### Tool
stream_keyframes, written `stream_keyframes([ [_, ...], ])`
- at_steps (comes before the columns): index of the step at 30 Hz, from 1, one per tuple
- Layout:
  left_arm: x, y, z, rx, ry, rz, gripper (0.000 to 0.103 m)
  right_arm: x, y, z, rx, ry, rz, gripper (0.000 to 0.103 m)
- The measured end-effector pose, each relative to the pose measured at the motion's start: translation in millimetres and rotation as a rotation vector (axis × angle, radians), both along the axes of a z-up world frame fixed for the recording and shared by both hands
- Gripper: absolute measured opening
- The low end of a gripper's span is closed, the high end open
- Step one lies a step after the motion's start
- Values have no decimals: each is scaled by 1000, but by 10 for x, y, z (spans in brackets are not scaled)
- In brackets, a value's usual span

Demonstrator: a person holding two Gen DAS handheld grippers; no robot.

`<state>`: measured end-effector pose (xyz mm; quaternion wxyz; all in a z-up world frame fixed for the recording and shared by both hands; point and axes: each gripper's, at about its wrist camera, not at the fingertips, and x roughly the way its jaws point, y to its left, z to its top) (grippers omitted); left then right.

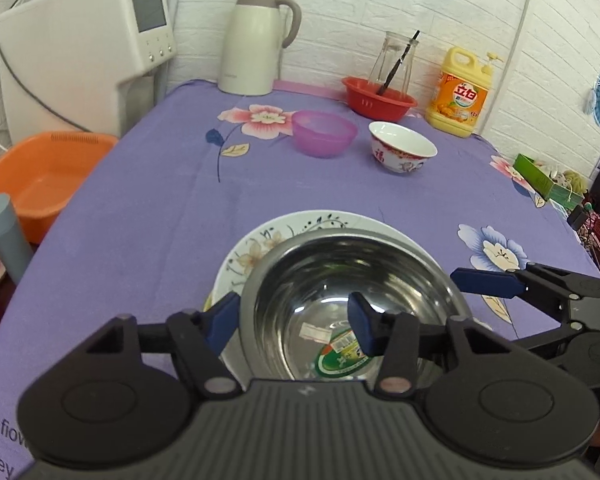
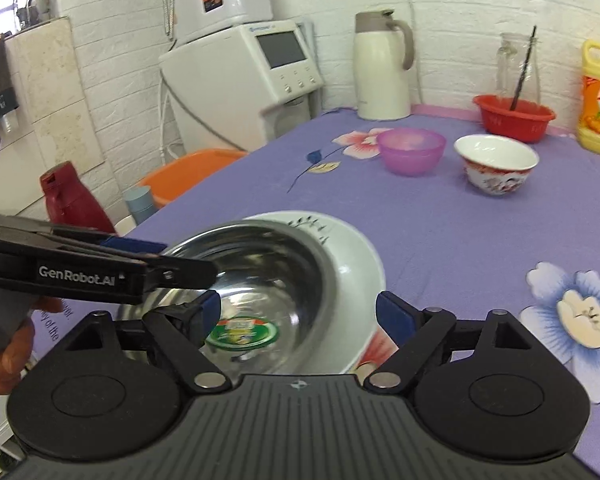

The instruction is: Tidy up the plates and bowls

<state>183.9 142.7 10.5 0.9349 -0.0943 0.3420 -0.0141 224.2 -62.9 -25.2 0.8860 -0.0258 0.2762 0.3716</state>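
Observation:
A steel bowl point(image 1: 340, 280) with a green sticker inside sits on a white floral plate point(image 1: 256, 248) near the table's front edge. My left gripper point(image 1: 292, 322) is open, its jaws straddling the bowl's near left rim, one finger outside, one inside. My right gripper point(image 2: 298, 316) is open, straddling the bowl's right rim above the plate point(image 2: 356, 264); it also shows in the left wrist view point(image 1: 496, 284). A purple plastic bowl point(image 1: 324, 133) and a white china bowl with red pattern point(image 1: 402, 152) stand farther back.
Purple flowered cloth covers the table point(image 1: 160, 200). At the back stand a white thermos jug point(image 1: 256, 40), a red basket point(image 1: 378, 96) with a glass bottle, and a yellow detergent jug point(image 1: 460, 92). An orange basin point(image 1: 40, 184) and a water dispenser point(image 1: 80, 60) are off the left edge.

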Motion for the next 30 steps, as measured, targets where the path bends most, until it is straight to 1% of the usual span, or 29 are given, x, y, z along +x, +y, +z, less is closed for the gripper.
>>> stream_keyframes([
  [2, -4, 11, -35, -11, 8, 9, 49, -29, 39, -16, -23, -17, 2, 103],
  [5, -18, 21, -42, -36, 5, 9, 47, -41, 53, -9, -17, -10, 12, 103],
  [7, -14, 13, -39, -49, 4, 7, 48, -31, 70, -27, -4, 24, 37, 103],
  [9, -1, -20, -41, -32, 8, 12, 48, -31, 102, -58, 17, 65, 57, 103],
  [10, 11, -29, -42, -30, 12, 17, 48, -60, 128, -62, 9, 62, 57, 103],
  [12, 40, -38, -22, -51, 17, 21, 48, -105, 144, -41, 2, 48, 49, 103],
  [14, 83, -90, 53, -61, -1, 4, 47, -128, 87, 25, 18, 29, 35, 103],
  [18, 235, -361, 216, -47, -39, -60, 47, -101, -107, 137, 17, 0, -28, 103],
  [21, 445, -660, 239, -61, -34, -129, 48, -64, -342, 151, 0, -13, -104, 103],
  [25, 714, -1141, 182, -51, -19, -230, 49, 14, -732, 107, -15, 7, -221, 103],
  [28, 885, -1414, 74, -55, 14, -277, 49, 92, -991, 25, -24, 42, -294, 103],
  [30, 981, -1534, -12, -57, 44, -286, 49, 140, -1124, -42, -17, 64, -324, 103],
])
